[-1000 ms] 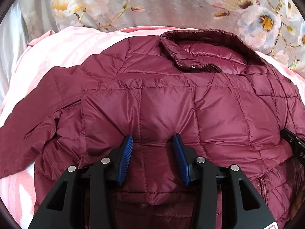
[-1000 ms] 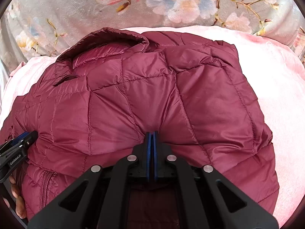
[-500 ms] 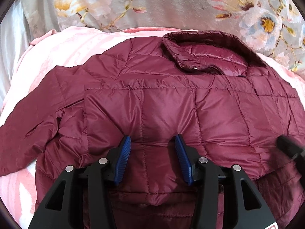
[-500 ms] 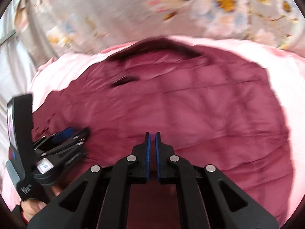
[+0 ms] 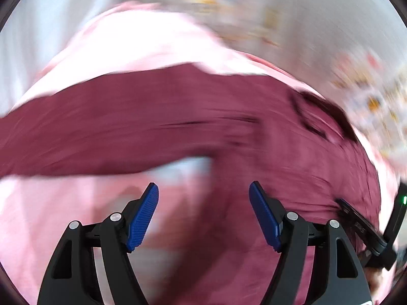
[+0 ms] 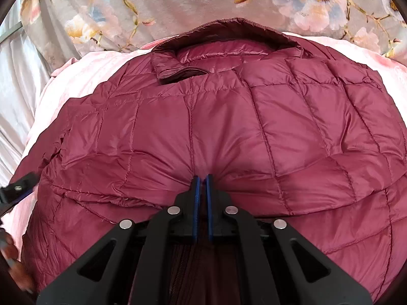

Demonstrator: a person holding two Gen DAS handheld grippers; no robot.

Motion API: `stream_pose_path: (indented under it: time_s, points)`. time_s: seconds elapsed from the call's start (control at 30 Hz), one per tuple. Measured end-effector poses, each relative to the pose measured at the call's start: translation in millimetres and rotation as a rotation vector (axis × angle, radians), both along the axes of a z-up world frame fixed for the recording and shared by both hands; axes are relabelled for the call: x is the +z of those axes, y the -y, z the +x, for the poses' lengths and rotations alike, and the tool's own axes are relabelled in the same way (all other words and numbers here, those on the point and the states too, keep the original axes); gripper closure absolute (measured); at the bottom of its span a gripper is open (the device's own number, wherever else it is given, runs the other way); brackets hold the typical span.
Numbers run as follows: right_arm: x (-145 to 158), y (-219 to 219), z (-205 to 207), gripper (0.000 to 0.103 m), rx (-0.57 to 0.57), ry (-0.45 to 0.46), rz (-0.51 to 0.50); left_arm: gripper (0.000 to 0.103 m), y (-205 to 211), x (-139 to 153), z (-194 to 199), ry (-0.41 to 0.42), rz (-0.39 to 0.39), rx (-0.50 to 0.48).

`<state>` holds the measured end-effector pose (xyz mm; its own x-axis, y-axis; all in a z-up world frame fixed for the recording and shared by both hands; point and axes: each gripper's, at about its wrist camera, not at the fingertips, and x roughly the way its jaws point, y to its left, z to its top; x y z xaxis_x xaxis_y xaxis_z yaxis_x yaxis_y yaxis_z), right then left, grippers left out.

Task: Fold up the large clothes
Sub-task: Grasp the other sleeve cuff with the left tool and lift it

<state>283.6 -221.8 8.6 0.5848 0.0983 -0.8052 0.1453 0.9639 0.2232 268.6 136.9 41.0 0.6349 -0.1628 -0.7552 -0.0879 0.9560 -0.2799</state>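
Note:
A maroon quilted jacket (image 6: 229,127) lies on a pink blanket (image 6: 76,76), its collar (image 6: 223,38) at the far side. My right gripper (image 6: 202,176) is shut on a puckered fold of the jacket's near part. The left wrist view is blurred by motion. There my left gripper (image 5: 203,184) has its jaws wide and still opening, with nothing between the blue pads (image 5: 142,218); it hangs over the pink blanket (image 5: 51,203) just below the jacket's outstretched sleeve (image 5: 101,127). The right gripper (image 5: 361,226) shows at that view's right edge, and the left gripper (image 6: 17,190) at the right wrist view's left edge.
A grey floral fabric (image 6: 178,0) lies behind the jacket. White sheet (image 6: 15,89) runs along the left. A person's hand (image 6: 12,267) shows at the lower left edge of the right wrist view.
My left gripper has let go of the jacket, widened its jaws and swung left off the body toward the sleeve. My right gripper shifted left, still pinching the fabric.

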Motion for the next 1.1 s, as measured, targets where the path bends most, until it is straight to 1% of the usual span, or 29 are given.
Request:
stream_pose_path:
  time_s: [0.03,0.07,0.1,0.13,0.17,0.23,0.3,0.37,0.43,0.5,0.57,0.63,0.67,0.7,0.73,0.8,0.87,0.93,1.0,1.07,1.1]
  points:
    - [0,-1,0,0.1,0.0,0.0,-0.01,0.032,-40,-4,-6,-0.025,-0.056,0.079]
    - [0,-2,0,0.1,0.0,0.0,-0.02,0.032,-62,-6,-10,-0.037,-0.082,0.122]
    - [1,-4,1,0.1,0.001,-0.001,-0.028,0.032,-99,-9,-17,-0.056,-0.116,0.21]
    - [1,-5,1,0.1,0.002,-0.001,-0.034,0.032,-121,-11,-23,-0.059,-0.133,0.26]
    - [1,-5,1,0.1,0.002,-0.001,-0.039,0.032,-146,-12,-30,-0.054,-0.137,0.322]
    - [1,-5,1,0.1,0.002,-0.001,-0.043,0.032,-192,-11,-49,-0.042,-0.114,0.444]
    - [1,-6,2,0.1,0.002,-0.001,-0.043,0.032,-229,-12,-63,-0.043,-0.097,0.534]
    - [0,-7,2,0.1,0.003,-0.001,-0.048,0.032,-252,-14,-70,-0.047,-0.109,0.591]
    - [0,-8,3,0.1,0.003,-0.002,-0.056,0.032,-271,-17,-71,-0.047,-0.139,0.622]
    - [0,-8,2,0.099,0.004,-0.002,-0.062,0.032,-278,-19,-69,-0.039,-0.176,0.636]
    - [0,-9,2,0.099,0.003,-0.002,-0.067,0.034,-273,-19,-65,-0.031,-0.144,0.631]
    - [0,-9,2,0.099,0.003,-0.002,-0.067,0.045,-263,-17,-55,-0.037,-0.108,0.606]
    - [0,-9,2,0.099,0.003,-0.001,-0.064,0.066,-257,-16,-50,-0.04,-0.101,0.582]
    - [0,-9,2,0.099,0.002,-0.001,-0.064,0.093,-254,-16,-44,-0.044,-0.099,0.558]
    - [0,-9,2,0.099,0.002,-0.001,-0.06,0.098,-245,-13,-38,-0.051,-0.078,0.533]
    - [0,-8,1,0.099,0.0,0.002,-0.054,0.1,-228,0,-32,-0.022,-0.023,0.497]
    - [1,-7,0,0.099,-0.006,0.006,-0.041,0.101,-201,23,-25,0.033,0.036,0.433]
    - [3,-3,-3,0.098,-0.016,0.014,-0.02,0.101,-168,52,-22,0.096,0.057,0.355]
    - [7,2,-11,0.094,-0.032,0.022,0.001,0.101,-135,77,-15,0.147,0.065,0.28]
    - [15,9,-25,0.086,-0.049,0.043,0.021,0.101,-89,109,-9,0.212,0.083,0.178]
    - [17,12,-30,0.084,-0.058,0.048,0.026,0.101,-58,126,-7,0.252,0.096,0.113]
